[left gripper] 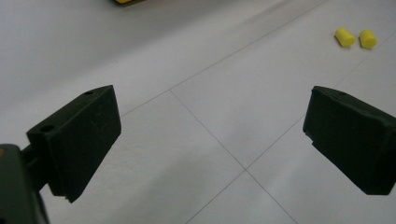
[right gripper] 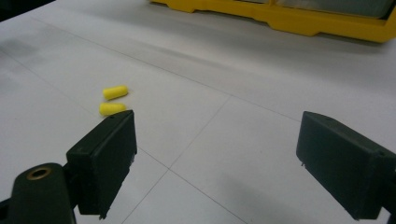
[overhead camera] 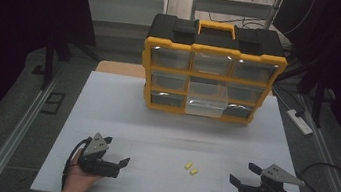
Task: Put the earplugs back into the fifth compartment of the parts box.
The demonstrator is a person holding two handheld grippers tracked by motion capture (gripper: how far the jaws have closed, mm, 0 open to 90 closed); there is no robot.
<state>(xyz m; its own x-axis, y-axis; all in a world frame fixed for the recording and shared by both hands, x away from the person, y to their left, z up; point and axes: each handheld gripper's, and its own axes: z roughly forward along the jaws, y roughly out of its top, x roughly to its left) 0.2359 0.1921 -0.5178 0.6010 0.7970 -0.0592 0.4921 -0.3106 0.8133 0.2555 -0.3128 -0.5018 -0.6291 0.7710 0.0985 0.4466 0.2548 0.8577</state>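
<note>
Two small yellow foam earplugs (overhead camera: 191,168) lie side by side on the white table (overhead camera: 119,119), well in front of the yellow-and-black drawer organizer (overhead camera: 211,71), whose bottom middle clear drawer (overhead camera: 206,106) stands pulled out toward the plugs. The left gripper (overhead camera: 116,161) rests well to the left of the plugs and the right gripper (overhead camera: 243,176) well to their right; both have their jaws spread wide with nothing between them, as the left gripper view (left gripper: 210,135) and right gripper view (right gripper: 215,158) also show. This looks like the approach step, before any pick: neither gripper touches a plug. The next move likely calls for one gripper to straddle a single plug and close gently, since the soft pieces lie almost touching. No brand, label or writing is readable on the organizer.
</note>
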